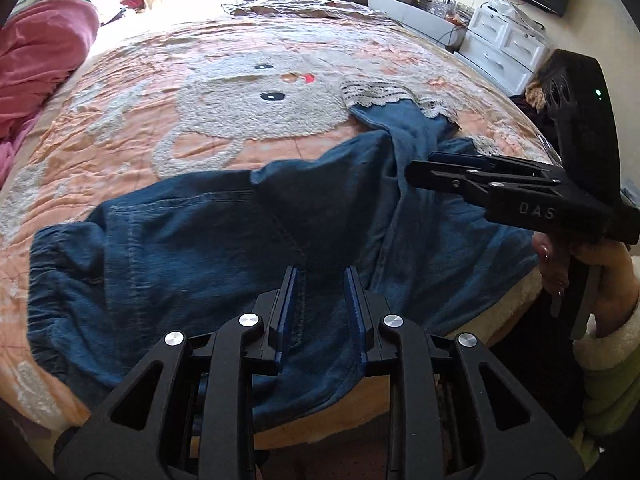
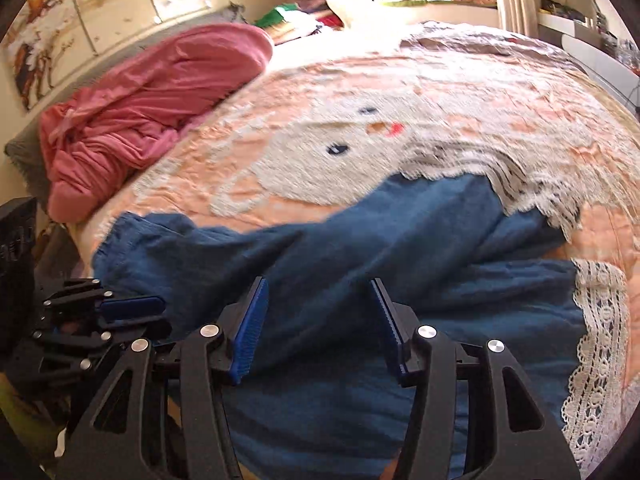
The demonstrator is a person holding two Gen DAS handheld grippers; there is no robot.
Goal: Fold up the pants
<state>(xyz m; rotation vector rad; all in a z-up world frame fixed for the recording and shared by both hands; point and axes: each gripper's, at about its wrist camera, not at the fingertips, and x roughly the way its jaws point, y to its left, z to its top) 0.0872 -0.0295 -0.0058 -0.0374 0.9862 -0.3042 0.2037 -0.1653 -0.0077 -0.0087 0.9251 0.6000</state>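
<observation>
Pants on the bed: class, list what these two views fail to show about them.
- Pants near edge: left wrist view, hidden behind the left gripper.
- Near end of the pants: right wrist view, cut off by the bottom edge behind the right gripper.
- Lace cuffs: right wrist view, motion-blurred.

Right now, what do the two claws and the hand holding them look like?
Both claws, left and right, are matte black linkages with silver rivets and ribbed blue pads. The right one carries "DAS" lettering and a green light. The hand has painted nails, with a cream fleece cuff and green sleeve.

Left gripper (image 1: 320, 276), right gripper (image 2: 318, 292): jaws apart.
</observation>
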